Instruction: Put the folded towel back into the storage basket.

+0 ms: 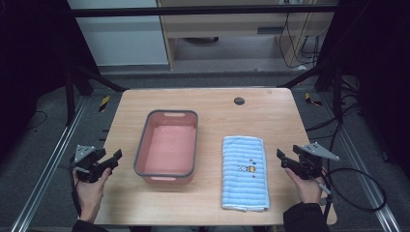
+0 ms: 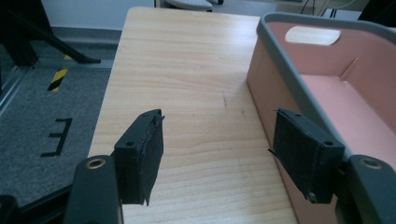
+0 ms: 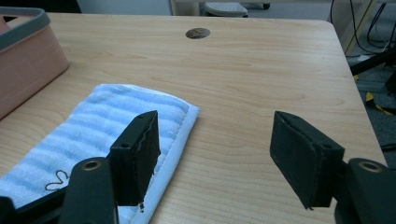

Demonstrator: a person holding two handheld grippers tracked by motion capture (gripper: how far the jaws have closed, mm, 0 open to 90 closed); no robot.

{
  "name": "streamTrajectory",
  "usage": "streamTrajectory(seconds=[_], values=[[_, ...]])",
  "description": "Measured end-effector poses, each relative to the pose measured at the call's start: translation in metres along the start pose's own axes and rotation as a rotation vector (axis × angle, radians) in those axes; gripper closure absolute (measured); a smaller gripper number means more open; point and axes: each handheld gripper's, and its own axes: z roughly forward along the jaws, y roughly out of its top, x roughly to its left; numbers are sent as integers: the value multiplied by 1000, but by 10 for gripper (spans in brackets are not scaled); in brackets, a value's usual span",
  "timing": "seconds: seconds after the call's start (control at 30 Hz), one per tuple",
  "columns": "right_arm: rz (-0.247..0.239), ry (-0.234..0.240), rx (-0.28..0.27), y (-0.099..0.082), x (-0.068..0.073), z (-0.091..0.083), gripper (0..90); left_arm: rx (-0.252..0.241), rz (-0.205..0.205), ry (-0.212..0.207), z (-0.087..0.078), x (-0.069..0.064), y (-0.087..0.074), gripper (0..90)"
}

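I hold the left gripper (image 1: 112,158) spread wide beside the smooth pink plastic tub (image 1: 168,147); the right gripper (image 1: 284,158) gapes wide beside the folded, ribbed blue towel (image 1: 244,171) on the woodgrain table (image 1: 212,106).

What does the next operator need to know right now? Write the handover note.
Left gripper: open, holding nothing, at the table's left edge beside the pink bin.
Right gripper: open, holding nothing, at the table's right side next to the folded blue towel.
Things: the bin sits left of centre on the wooden table and looks empty. The towel lies flat and folded to the bin's right, apart from it.
Done: nothing gripped yet; towel untouched.
Left: probably pick up the towel, the right gripper being nearest, and likely move it to the bin.
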Motion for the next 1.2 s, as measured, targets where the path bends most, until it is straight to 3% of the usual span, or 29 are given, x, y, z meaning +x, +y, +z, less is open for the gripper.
streamTrajectory(seconds=[0.53,0.83,1.2], values=[[-34,50,-33,17,13,-9,297,-56,84,-127,-20,-39,20,301],[-56,63,-33,23,19,-9,283,-56,121,-166,-19,-62,25,295],[-62,58,-64,34,20,-14,314,-79,138,-189,-21,-80,35,308]])
